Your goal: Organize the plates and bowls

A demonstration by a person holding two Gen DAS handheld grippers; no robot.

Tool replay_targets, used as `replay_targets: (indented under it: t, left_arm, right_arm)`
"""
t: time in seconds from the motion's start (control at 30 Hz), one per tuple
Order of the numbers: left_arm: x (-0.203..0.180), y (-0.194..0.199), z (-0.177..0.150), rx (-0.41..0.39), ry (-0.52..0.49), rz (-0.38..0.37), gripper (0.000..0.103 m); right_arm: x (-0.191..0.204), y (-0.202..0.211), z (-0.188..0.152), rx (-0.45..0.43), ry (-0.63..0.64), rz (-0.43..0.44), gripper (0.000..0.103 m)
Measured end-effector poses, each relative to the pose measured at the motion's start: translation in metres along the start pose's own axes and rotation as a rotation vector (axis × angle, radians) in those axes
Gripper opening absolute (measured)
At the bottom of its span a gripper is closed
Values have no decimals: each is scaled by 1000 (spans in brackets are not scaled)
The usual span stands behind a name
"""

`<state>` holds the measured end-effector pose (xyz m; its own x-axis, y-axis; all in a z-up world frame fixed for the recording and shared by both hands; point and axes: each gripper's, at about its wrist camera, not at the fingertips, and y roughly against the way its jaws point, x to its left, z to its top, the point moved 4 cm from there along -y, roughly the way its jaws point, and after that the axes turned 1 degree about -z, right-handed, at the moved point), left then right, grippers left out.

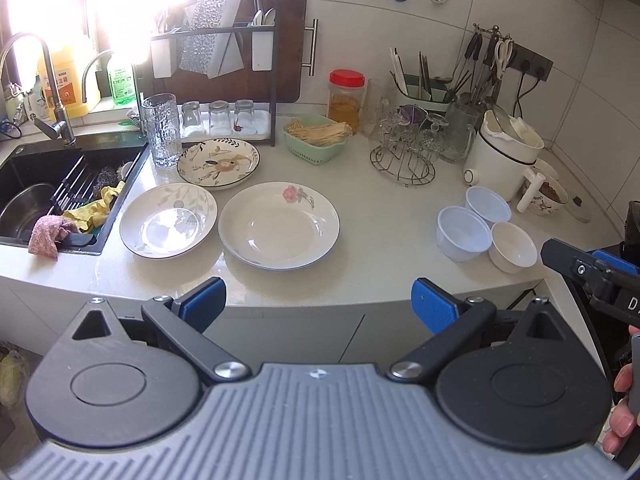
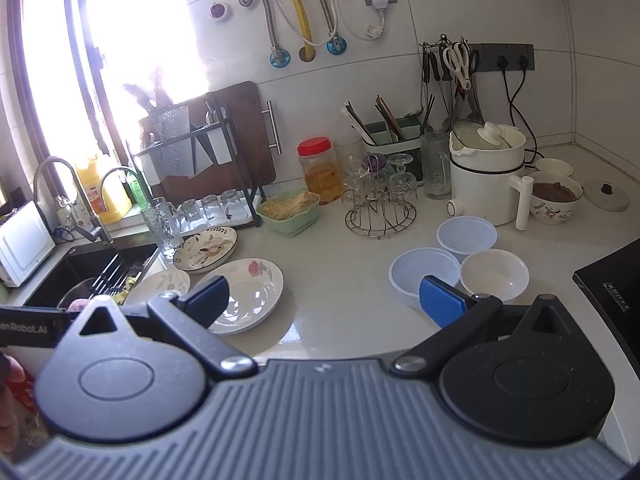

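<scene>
- The left gripper [image 1: 318, 304] hangs in front of the surface [image 1: 380, 216], out over its front edge, with its blue-padded jaws spread wide and nothing between them.
- Just beyond that gripper, almost straight ahead of the gap between its jaws, lies the rose plate [image 1: 279, 225], flat on the surface and empty.
- Taking the rose plate as the landmark: the leaf-patterned plate [image 1: 168, 220] sits just beside it toward the sink [image 1: 60, 200], their rims close but apart.
- Behind the rose plate, toward the wall, the bird-patterned plate [image 1: 218, 163] lies near the tall ribbed glass [image 1: 161, 130].
- Well apart from the rose plate, on its other side, three bowls cluster together: a bluish plastic bowl [image 1: 464, 233] nearest it, a second bluish bowl [image 1: 489, 205] behind, and a white ceramic bowl [image 1: 513, 246] toward the surface's front edge.
- The right gripper [image 2: 324, 298] is also wide open and holds nothing; it hovers low over the front of the surface.
- In the right wrist view, its left finger overlaps the near rim of the rose plate [image 2: 244, 294], and its right finger crosses in front of the bluish plastic bowl [image 2: 424, 274] and the white ceramic bowl [image 2: 494, 274]; whether either finger touches anything I cannot tell.
- The green basket [image 1: 316, 140] of pale sticks stands behind the rose plate, with the red-lidded jar [image 1: 346, 98] just beyond it.
</scene>
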<state>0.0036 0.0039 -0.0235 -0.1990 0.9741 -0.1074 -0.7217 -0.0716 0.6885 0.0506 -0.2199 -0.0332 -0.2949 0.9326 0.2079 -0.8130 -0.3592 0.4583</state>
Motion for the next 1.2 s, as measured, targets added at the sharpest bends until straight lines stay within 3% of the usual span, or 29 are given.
replay_targets:
  t: [1.2]
  left_arm:
    - [4, 9, 5, -4, -11, 13, 101]
  right_arm:
    - [7, -5, -1, 7, 15, 27, 103]
